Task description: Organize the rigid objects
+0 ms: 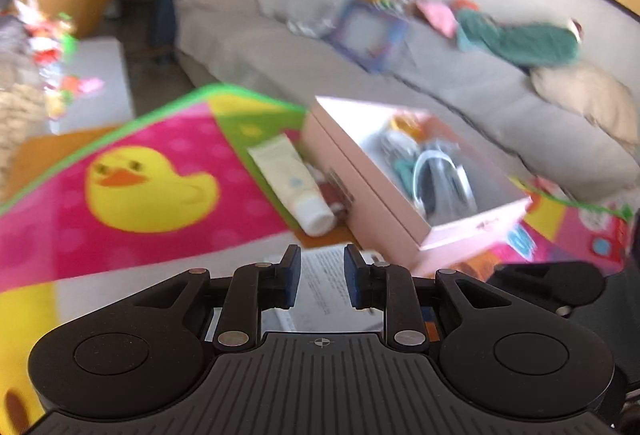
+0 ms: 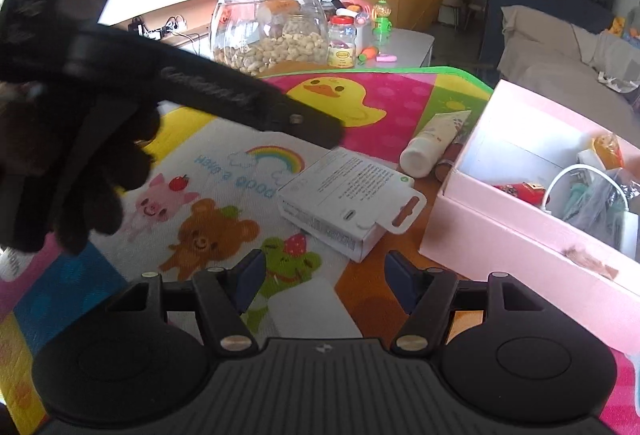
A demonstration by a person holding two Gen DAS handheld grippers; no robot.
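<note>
An open pink box [image 2: 500, 235] holding cables and small items stands on the colourful play mat; it also shows in the left wrist view [image 1: 384, 207]. A white carton [image 2: 344, 199] lies flat on the mat left of the box. A cream tube [image 2: 432, 143] lies beyond it against the box's corner, also seen in the left wrist view [image 1: 292, 183]. My left gripper [image 1: 322, 281] is open and empty, hovering over the white carton [image 1: 324, 287]. My right gripper [image 2: 322, 283] is open and empty, just short of the carton. The left gripper's black body [image 2: 224, 95] reaches over the mat.
A glass jar of nuts [image 2: 268, 31], a small red-lidded jar [image 2: 342, 43] and toys stand on the low table behind the mat. A grey sofa [image 1: 440, 75] with cushions and clutter runs along the far side. A white flat pad [image 2: 312, 307] lies under my right gripper.
</note>
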